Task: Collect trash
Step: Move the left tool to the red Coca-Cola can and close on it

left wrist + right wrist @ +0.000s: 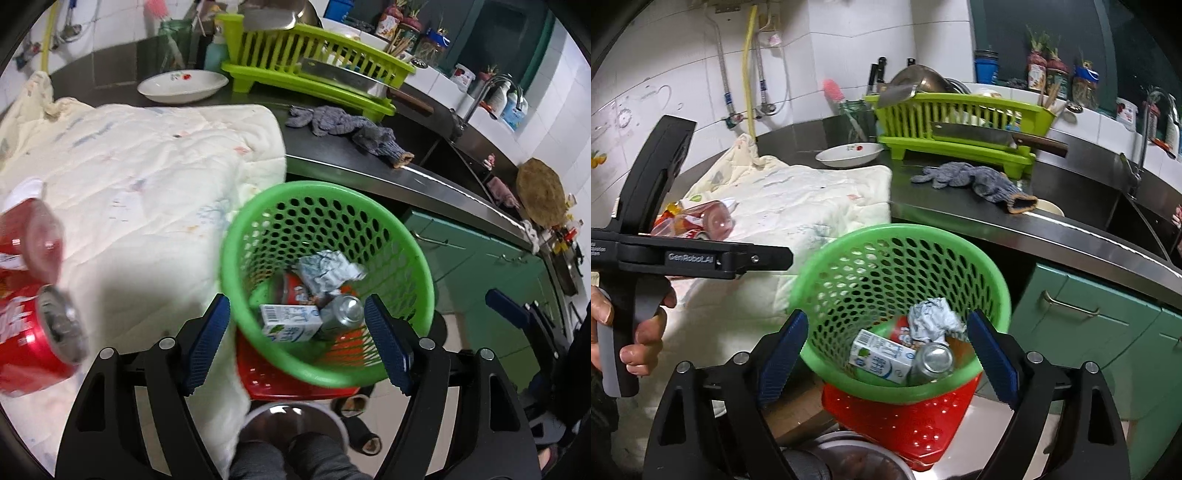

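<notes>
Kitchen. Dark counter (pixel 960 210) with a steel front edge runs left to right; white wall tiles behind, green cabinet doors (pixel 1108 332) with metal handles below. On the counter: a cream quilted cloth (pixel 147 177) spread over the left part, a white dish (pixel 183 85) with a small red flower print behind it, a lime-green dish rack (pixel 960 129) holding steel bowls and a cleaver, a grey knitted glove (pixel 979 181) lying in front of the rack. Sink and tap at far right. A yellow hose (pixel 748 74) and steel hoses hang on the wall.

Green perforated basket (pixel 325 266) sits below the counter edge, on top of a red perforated crate (pixel 905 424). Inside the basket: a white-and-green drink carton (pixel 882 360) with a barcode and print too blurred to read, a silver can (pixel 932 362), crumpled foil-like wrapper (pixel 932 319), and a red printed packet partly buried.

Still on the cloth: a red soda can (pixel 33 339) with white lettering, unreadable from blur, and a red-labelled clear plastic bottle (pixel 29 240) beside it.

Left gripper (pixel 297 345): jaws spread wide, nothing between them, hovering over the basket mouth. Right gripper (pixel 886 363): jaws likewise spread, empty, also over the basket. In the right wrist view the left tool's body reads "GenRobot.AI"; the person's left hand (pixel 631 328) grips its handle.
</notes>
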{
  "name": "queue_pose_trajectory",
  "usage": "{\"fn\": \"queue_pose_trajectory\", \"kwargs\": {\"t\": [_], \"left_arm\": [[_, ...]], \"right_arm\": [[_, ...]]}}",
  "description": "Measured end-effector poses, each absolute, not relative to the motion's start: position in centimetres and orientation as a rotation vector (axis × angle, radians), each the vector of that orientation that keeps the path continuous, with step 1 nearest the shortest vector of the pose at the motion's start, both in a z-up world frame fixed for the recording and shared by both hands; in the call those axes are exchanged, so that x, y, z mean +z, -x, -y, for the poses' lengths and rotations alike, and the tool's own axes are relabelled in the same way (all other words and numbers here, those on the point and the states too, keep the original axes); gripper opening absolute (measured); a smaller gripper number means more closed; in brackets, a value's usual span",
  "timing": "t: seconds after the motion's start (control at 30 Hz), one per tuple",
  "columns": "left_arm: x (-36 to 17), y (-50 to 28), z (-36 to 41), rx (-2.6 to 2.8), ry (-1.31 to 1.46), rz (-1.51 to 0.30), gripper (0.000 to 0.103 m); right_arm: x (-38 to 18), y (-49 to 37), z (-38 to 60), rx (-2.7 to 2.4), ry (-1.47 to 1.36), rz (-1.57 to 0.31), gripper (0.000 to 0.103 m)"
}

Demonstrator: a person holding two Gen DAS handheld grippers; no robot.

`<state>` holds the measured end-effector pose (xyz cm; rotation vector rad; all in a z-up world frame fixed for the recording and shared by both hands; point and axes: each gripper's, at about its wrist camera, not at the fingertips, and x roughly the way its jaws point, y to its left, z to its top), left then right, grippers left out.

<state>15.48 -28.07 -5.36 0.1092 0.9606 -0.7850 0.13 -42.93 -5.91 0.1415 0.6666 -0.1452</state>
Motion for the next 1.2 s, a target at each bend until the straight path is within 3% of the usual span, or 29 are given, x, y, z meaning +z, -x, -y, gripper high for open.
{"fn": "queue_pose_trajectory", "kwargs": {"t": [0.43, 0.53, 1.2], "left_arm": [[-1.4, -14.8, 20.5, -0.722, -0.234, -0.834, 0.075], [-0.8, -15.6, 18.7, -0.705, -0.283, -0.822, 0.079], [-3.3, -20.5, 13.7, -0.772, -0.544, -0.86, 0.082]], "right_arm": [[-5.1, -1.6, 39.0, -0.045, -0.119, -0.663, 0.089], [-4.8, -1.8, 38.1, -0.028, -0.107, -0.659, 0.089], [-4.2, -3.4, 36.1, 0.021, -0.097, -0.681, 0.09]]}}
